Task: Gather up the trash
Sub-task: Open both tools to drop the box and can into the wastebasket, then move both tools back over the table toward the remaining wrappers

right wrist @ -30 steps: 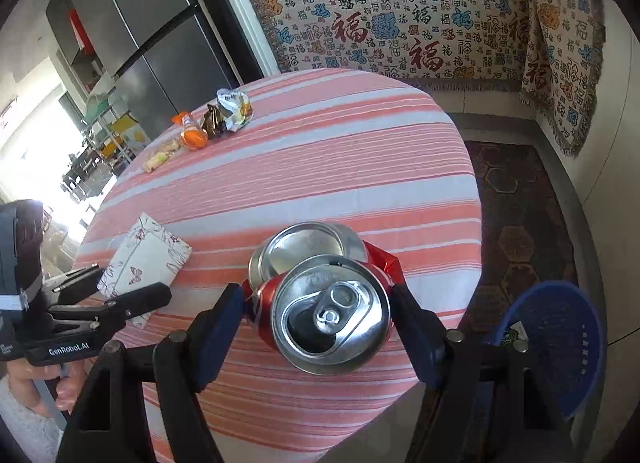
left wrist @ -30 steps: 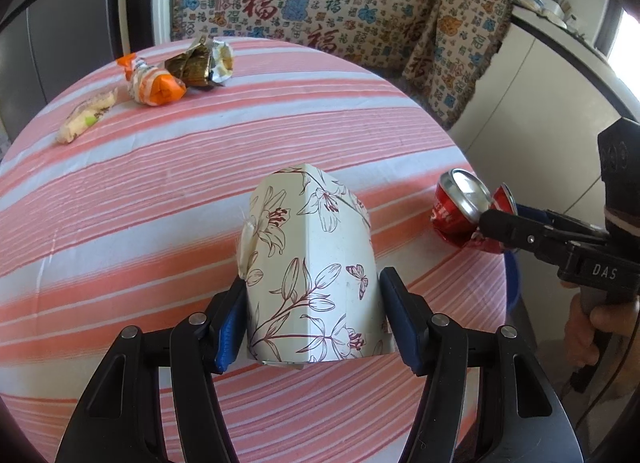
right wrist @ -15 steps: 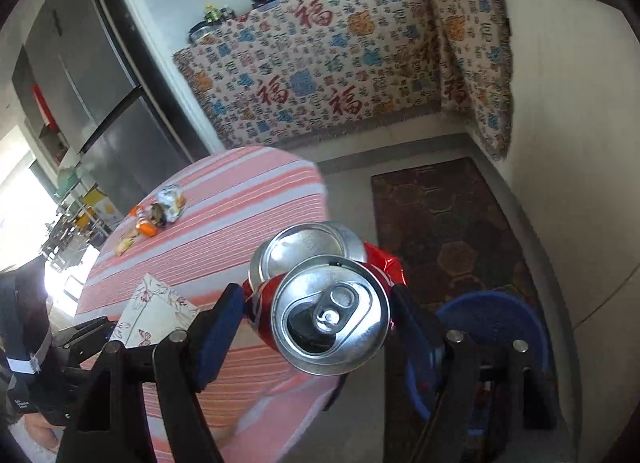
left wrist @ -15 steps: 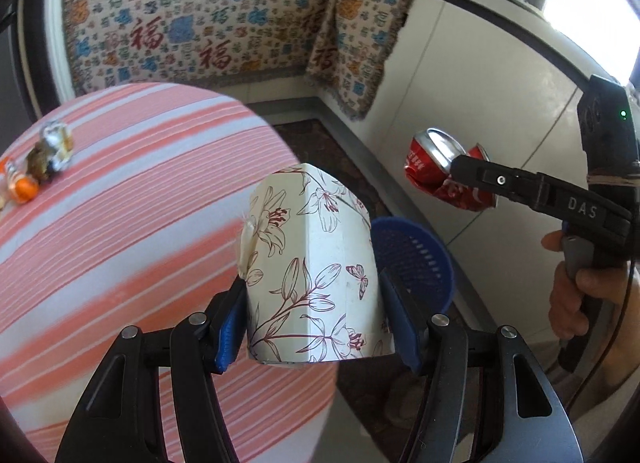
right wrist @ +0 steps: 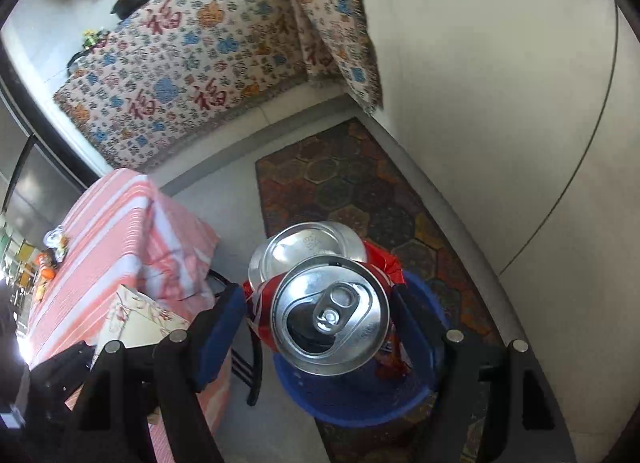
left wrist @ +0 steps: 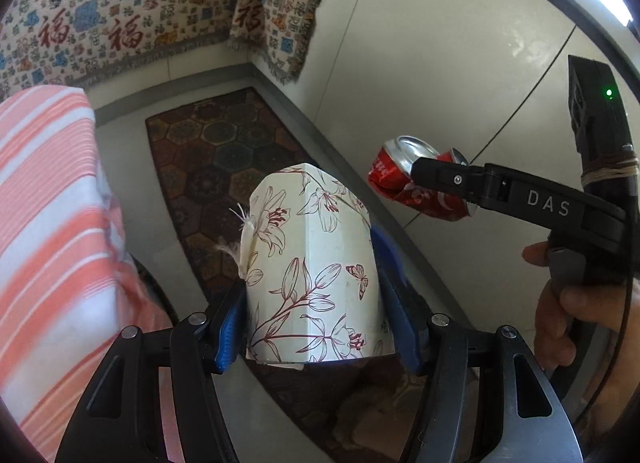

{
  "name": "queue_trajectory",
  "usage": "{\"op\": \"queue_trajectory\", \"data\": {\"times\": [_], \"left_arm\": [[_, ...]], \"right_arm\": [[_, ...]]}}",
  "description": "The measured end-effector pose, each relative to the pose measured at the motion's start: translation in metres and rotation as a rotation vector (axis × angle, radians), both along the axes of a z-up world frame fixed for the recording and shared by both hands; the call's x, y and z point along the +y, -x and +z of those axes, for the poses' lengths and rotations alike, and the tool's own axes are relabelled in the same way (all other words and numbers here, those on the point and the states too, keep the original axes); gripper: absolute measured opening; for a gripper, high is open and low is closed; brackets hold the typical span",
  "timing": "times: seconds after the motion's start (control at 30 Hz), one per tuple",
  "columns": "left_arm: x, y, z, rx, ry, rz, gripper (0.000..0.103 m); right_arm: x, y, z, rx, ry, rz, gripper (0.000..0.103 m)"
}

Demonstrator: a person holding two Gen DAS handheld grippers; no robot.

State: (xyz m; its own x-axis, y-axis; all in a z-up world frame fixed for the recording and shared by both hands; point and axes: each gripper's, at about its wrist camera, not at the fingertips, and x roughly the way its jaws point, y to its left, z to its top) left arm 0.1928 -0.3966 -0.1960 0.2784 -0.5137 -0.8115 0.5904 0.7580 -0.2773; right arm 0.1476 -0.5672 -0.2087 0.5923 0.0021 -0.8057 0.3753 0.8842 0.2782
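1. Your left tool (left wrist: 316, 315) is clamped on the floral paper box (left wrist: 312, 263), center of the left wrist frame, off the striped tabletop (left wrist: 44, 203).
2. Your right tool (right wrist: 320, 323) grips the crushed red can (right wrist: 328, 303), center frame, above the blue basket (right wrist: 360, 407).

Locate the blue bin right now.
Right wrist view: the blue bin sits on the floor, lower centre, directly under the crushed can held in the right gripper, right of the table.
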Motion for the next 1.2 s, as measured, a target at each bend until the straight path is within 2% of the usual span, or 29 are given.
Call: {"op": "queue_trajectory", "data": {"times": [0.1,0.2,0.23,0.27,0.3,0.43,0.53,0.67,0.83,1.0,1.1,1.2], "left_arm": [[-0.021,-0.001,-0.015,0.009,-0.011,-0.019,0.064],[-0.039,-0.002,-0.033,0.004,-0.012,-0.033,0.07],[-0.043,-0.002,-0.038,0.004,-0.012,-0.031,0.078],[-0.047,-0.005,-0.044,0.009,-0.009,-0.027,0.09],[-0.051,-0.007,-0.049,0.014,-0.002,-0.02,0.093],[-0.053,-0.018,-0.053,0.055,0.005,0.028,0.093],[-0.037,-0.011,-0.031,0.033,0.043,0.062,0.093],[0.007,0.014,0.02,-0.065,0.061,0.056,0.093],[0.087,0.045,0.064,-0.145,0.017,0.092,0.099],[0.189,0.064,0.055,-0.156,-0.128,0.215,0.099],[0.252,0.062,0.037,-0.141,-0.215,0.339,0.099],[0.314,0.054,0.018,-0.124,-0.262,0.469,0.099]], "right_arm": [[-0.016,-0.005,-0.012,0.017,-0.02,-0.013,0.076],[-0.027,-0.01,-0.024,0.02,-0.052,-0.033,0.077],[-0.031,-0.011,-0.028,0.01,-0.086,-0.043,0.078],[-0.037,-0.01,-0.033,-0.003,-0.123,-0.058,0.084],[-0.042,-0.011,-0.038,-0.005,-0.146,-0.079,0.087],[-0.049,-0.005,-0.037,-0.038,-0.174,-0.124,0.087],[-0.048,0.0,-0.018,-0.088,-0.088,-0.146,0.087],[-0.035,0.005,0.013,-0.152,0.058,-0.147,0.087],[0.005,-0.003,0.045,-0.236,0.158,-0.095,0.087],[0.085,-0.013,0.064,-0.29,0.202,0.059,0.087],[0.148,-0.019,0.06,-0.278,0.22,0.199,0.087],[0.215,-0.025,0.051,-0.248,0.246,0.36,0.087]]}}
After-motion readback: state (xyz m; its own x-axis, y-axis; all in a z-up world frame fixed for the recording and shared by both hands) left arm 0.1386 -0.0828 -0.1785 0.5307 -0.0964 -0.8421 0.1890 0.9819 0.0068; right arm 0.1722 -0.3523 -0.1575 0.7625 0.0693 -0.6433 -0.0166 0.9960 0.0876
